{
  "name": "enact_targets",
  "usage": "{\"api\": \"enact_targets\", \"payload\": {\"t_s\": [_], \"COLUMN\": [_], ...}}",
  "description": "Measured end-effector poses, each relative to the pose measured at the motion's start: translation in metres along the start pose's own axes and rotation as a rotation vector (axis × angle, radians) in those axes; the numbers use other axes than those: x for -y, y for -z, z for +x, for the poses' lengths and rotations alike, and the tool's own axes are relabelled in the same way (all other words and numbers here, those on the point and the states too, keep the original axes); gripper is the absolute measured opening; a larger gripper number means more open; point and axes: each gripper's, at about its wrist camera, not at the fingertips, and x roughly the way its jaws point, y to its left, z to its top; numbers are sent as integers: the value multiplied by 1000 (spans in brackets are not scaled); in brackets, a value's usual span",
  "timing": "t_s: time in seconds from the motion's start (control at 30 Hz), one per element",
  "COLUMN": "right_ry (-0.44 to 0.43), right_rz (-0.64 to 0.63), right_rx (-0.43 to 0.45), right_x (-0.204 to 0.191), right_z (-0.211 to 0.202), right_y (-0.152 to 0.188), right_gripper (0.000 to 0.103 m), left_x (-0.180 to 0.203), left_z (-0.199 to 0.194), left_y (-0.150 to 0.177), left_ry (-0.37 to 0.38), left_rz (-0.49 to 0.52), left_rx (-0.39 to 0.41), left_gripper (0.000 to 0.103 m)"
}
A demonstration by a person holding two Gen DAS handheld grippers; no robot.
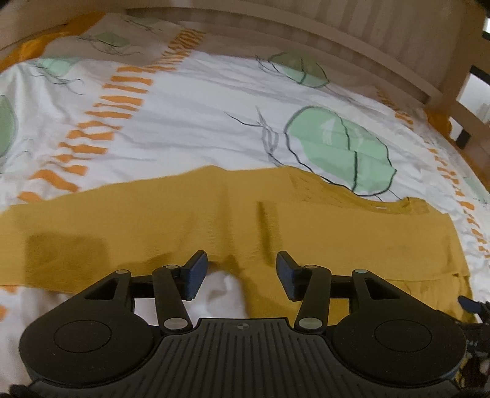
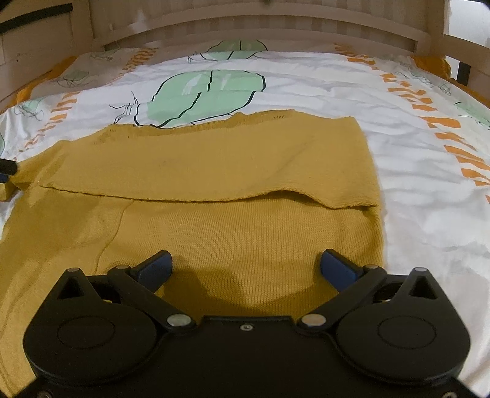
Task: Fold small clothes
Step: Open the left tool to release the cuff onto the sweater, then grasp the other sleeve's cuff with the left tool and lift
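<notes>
A mustard-yellow knit sweater (image 2: 214, 171) lies flat on the bed, with one part folded over across its upper body; the fold edge runs left to right. It also shows in the left wrist view (image 1: 183, 220), spread wide with a sleeve reaching left. My left gripper (image 1: 242, 269) is open and empty, low over the sweater's near edge where white sheet shows. My right gripper (image 2: 245, 266) is open wide and empty, hovering over the sweater's lower body. The tip of the right gripper shows at the right edge of the left wrist view (image 1: 471, 304).
The bedsheet (image 1: 199, 116) is white with green leaf shapes and orange bands. A pale wooden headboard (image 2: 260, 27) runs along the far side, with a bed rail (image 1: 453, 107) at the right. Bare sheet lies right of the sweater (image 2: 428, 189).
</notes>
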Motion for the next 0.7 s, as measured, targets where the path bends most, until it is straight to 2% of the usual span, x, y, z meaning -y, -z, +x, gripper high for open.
{"api": "enact_targets", "payload": {"t_s": [0.27, 0.5, 0.7], "right_ry": [31, 76, 11], "right_rz": [-7, 36, 55], "right_rx": [-19, -5, 61], "right_x": [-7, -14, -38], "right_z": [-3, -9, -22], "right_y": [-3, -5, -8], "right_gripper": [103, 102, 102], "left_x": [-55, -112, -149], "left_z": [-32, -54, -64], "left_y": [2, 5, 11], "left_ry": [-73, -152, -190], "left_rz": [-70, -179, -264], "left_rx": [30, 62, 81], "left_gripper": [49, 49, 54]}}
